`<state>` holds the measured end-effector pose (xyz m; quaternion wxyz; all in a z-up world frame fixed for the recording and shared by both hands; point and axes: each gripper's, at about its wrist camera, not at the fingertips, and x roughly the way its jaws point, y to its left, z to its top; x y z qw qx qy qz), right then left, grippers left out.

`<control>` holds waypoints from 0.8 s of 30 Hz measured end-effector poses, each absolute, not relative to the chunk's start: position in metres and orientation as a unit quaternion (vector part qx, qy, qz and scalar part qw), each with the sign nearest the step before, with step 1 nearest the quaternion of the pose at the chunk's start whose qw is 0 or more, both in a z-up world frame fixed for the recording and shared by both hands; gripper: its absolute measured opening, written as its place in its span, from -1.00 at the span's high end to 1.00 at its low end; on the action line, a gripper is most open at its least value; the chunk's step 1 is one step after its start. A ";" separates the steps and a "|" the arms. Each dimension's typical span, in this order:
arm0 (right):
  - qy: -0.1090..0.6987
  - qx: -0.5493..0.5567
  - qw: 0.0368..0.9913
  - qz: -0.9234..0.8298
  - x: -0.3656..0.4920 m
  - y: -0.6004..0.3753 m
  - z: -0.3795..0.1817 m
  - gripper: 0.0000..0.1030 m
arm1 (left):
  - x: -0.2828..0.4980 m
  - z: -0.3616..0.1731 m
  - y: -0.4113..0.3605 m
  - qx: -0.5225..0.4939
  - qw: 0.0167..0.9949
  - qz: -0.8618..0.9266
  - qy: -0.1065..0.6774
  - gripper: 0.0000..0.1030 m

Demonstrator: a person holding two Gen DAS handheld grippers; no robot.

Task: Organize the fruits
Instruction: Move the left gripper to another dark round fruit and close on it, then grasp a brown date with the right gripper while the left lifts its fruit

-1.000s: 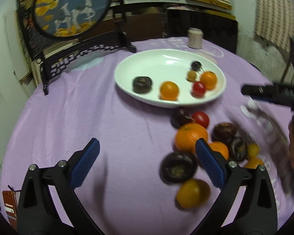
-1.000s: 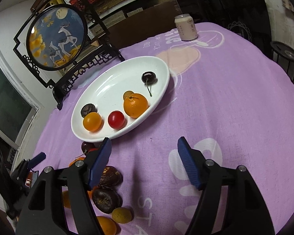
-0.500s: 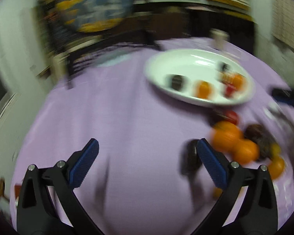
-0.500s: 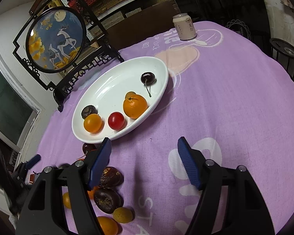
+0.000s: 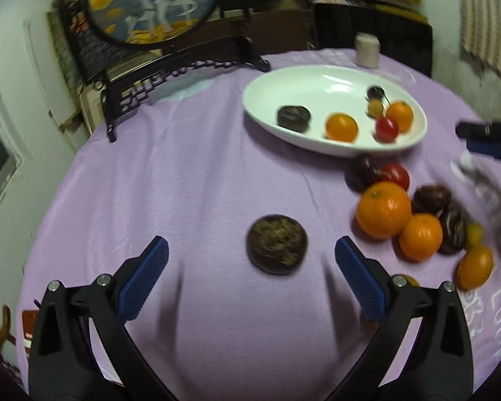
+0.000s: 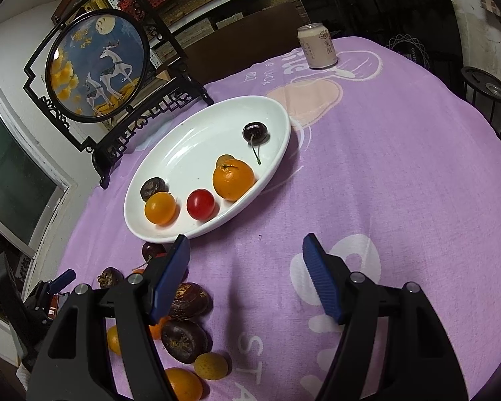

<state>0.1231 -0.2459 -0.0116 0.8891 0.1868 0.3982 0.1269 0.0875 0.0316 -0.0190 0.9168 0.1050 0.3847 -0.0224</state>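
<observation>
A white oval plate (image 5: 284, 90) (image 6: 197, 140) on the purple cloth holds several fruits: oranges, a red tomato, a dark cherry and a dark passion fruit. My left gripper (image 5: 248, 269) is open, and a lone dark passion fruit (image 5: 276, 249) lies on the cloth just ahead between its fingers, untouched. A pile of loose fruit lies to its right, with a big orange (image 5: 383, 209), a smaller orange (image 5: 420, 236), a red tomato (image 5: 395, 175) and dark fruits. My right gripper (image 6: 247, 260) is open and empty over bare cloth, with the pile (image 6: 187, 300) by its left finger.
A framed round deer picture on a black stand (image 5: 157, 10) (image 6: 97, 67) stands at the table's back left. A drink can (image 6: 317, 46) (image 5: 367, 50) stands behind the plate. The right gripper's tip (image 5: 484, 137) shows at the right edge of the left wrist view.
My left gripper has swung left, away from the pile. One dark passion fruit now lies apart from the pile, in front of the left gripper. The right gripper has barely moved.
</observation>
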 end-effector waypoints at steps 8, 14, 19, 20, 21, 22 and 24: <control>0.398 0.181 0.890 0.131 0.120 -0.242 -0.011 -0.36 | 0.095 -0.028 0.036 0.080 0.909 -0.041 0.407 -0.84; 0.402 0.168 0.889 0.143 0.119 -0.234 -0.011 -0.36 | 0.103 -0.035 0.036 0.047 0.900 -0.076 0.428 0.10; 0.421 0.157 0.874 0.186 0.118 -0.220 -0.015 -0.36 | 0.104 -0.035 0.040 0.034 0.900 -0.075 0.427 0.14; 0.427 0.152 0.870 0.195 0.118 -0.216 -0.016 -0.36 | 0.104 -0.035 0.040 0.034 0.900 -0.073 0.427 0.14; 0.430 0.148 0.868 0.200 0.117 -0.213 -0.017 -0.36 | 0.105 -0.034 0.041 0.034 0.901 -0.071 0.428 0.14; 0.434 0.140 0.866 0.206 0.116 -0.209 -0.018 -0.36 | 0.105 -0.034 0.042 0.033 0.901 -0.068 0.428 0.14; 0.439 0.128 0.864 0.213 0.115 -0.203 -0.020 -0.30 | 0.106 -0.035 0.044 0.030 0.900 -0.066 0.429 0.13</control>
